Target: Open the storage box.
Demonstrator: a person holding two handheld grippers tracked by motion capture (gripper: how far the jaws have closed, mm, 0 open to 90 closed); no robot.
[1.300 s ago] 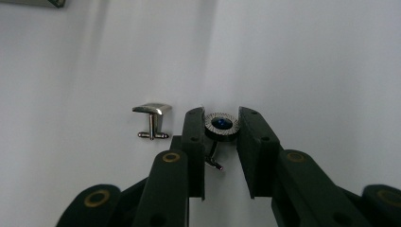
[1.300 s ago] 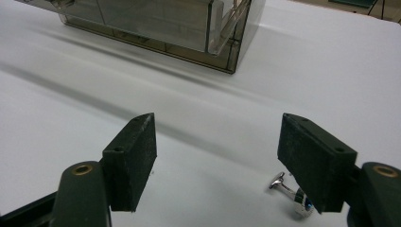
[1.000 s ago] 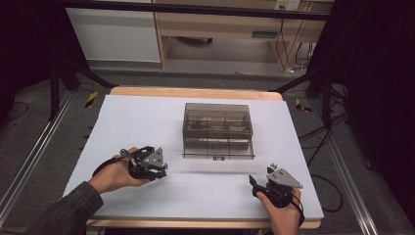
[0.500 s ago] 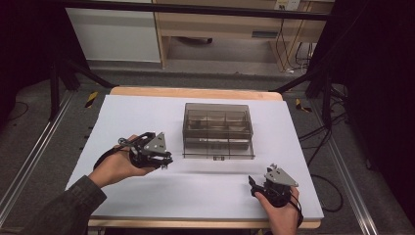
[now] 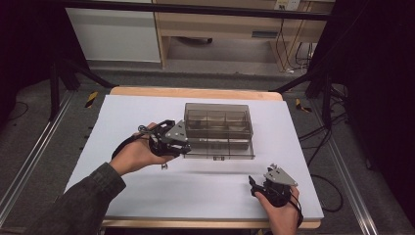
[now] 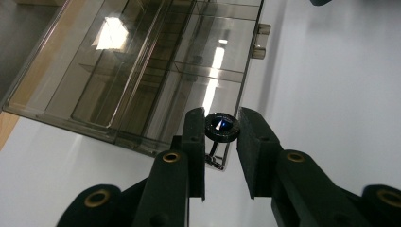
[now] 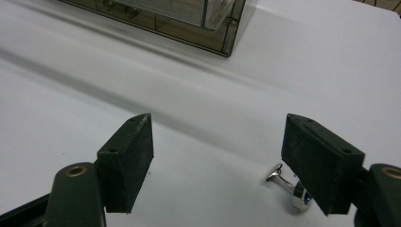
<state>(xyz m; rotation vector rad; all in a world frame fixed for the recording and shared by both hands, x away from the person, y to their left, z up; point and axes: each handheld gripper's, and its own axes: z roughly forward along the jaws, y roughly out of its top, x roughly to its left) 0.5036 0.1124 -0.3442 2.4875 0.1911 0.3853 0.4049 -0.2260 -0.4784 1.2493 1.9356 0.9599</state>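
Left gripper [image 6: 221, 142] is pinching a dark cufflink [image 6: 222, 128] right between its tips, clear box [image 6: 142, 71] just ahead. Right gripper [image 7: 217, 161] spread wide, a silver cufflink [image 7: 291, 185] by its right jaw.

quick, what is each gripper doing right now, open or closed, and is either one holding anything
Left gripper: closed on a small dark round cufflink, above the clear box.
Right gripper: open, holding nothing; a silver cufflink lies on the table by one jaw.

Compartment box [image 5: 218, 128] mid-table [image 5: 122, 112], second cufflink [image 5: 164, 166] before its left corner.
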